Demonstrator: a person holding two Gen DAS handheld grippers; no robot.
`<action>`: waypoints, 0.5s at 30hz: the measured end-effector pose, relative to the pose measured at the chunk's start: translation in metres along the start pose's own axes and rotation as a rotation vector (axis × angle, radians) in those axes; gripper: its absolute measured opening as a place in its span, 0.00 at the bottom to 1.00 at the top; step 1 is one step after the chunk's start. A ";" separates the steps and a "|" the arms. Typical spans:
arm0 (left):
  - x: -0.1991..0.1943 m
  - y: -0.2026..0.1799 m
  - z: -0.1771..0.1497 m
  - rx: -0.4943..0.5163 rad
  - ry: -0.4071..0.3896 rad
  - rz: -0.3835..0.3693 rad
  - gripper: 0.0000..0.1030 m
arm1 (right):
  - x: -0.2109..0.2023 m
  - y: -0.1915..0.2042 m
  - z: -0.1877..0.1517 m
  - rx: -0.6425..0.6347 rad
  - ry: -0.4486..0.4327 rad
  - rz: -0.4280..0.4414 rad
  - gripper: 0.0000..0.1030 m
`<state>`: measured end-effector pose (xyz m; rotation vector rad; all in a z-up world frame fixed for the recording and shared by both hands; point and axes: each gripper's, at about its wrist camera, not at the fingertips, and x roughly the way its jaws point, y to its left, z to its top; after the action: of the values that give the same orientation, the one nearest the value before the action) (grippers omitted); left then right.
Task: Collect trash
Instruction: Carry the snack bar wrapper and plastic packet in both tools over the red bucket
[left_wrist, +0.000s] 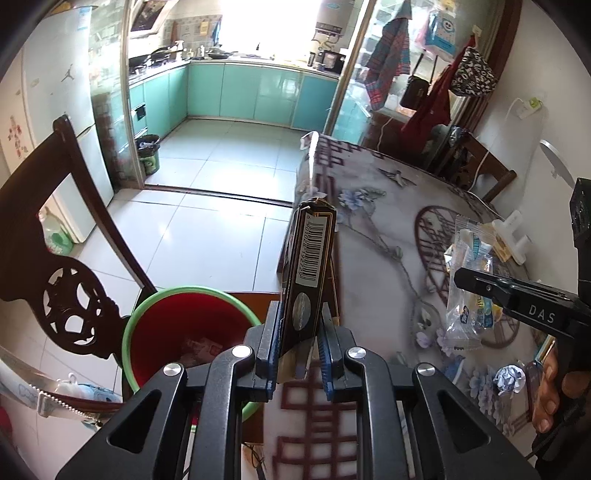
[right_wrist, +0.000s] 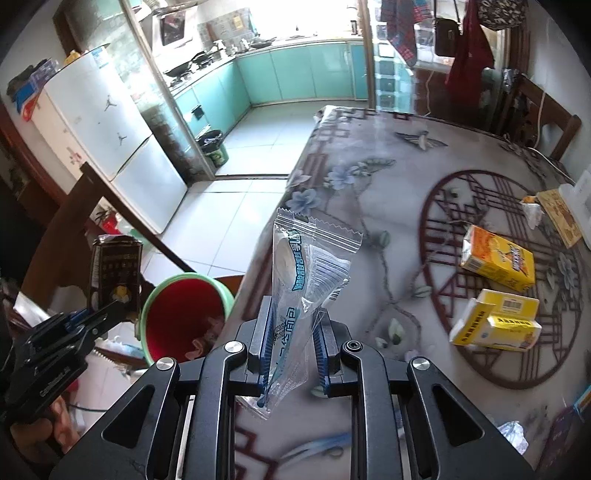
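My left gripper (left_wrist: 300, 325) is shut on a flattened black box with a barcode (left_wrist: 312, 258), held upright over the table's left edge. This same box (right_wrist: 116, 273) and left gripper (right_wrist: 122, 308) show at the left of the right wrist view. My right gripper (right_wrist: 293, 328) is shut on a clear plastic wrapper with blue print (right_wrist: 306, 280), standing upright over the table. That wrapper (left_wrist: 467, 288) hangs from the right gripper (left_wrist: 465, 280) at the right of the left wrist view. A red bin with a green rim (left_wrist: 184, 332) (right_wrist: 184, 317) stands on the floor beside the table; some scraps lie inside.
On the patterned tablecloth (right_wrist: 388, 184) lie two yellow boxes (right_wrist: 498, 262) (right_wrist: 496, 325), a crumpled foil ball (left_wrist: 509, 378) and a white holder (left_wrist: 513, 236). A dark carved wooden chair (left_wrist: 74, 295) stands left of the bin. Behind it are a fridge (right_wrist: 110, 147) and tiled floor.
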<state>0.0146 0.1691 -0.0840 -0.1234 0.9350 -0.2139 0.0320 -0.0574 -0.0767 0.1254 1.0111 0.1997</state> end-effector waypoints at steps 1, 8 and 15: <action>0.000 0.003 -0.001 -0.004 0.001 0.002 0.15 | 0.001 0.002 0.000 -0.004 0.002 0.003 0.19; 0.003 0.030 -0.004 -0.040 0.007 0.022 0.15 | 0.014 0.026 0.004 -0.042 0.021 0.031 0.19; 0.007 0.061 -0.008 -0.086 0.014 0.047 0.15 | 0.027 0.055 0.007 -0.092 0.042 0.065 0.19</action>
<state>0.0197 0.2266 -0.1061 -0.1794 0.9603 -0.1309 0.0462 0.0016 -0.0842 0.0704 1.0391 0.3086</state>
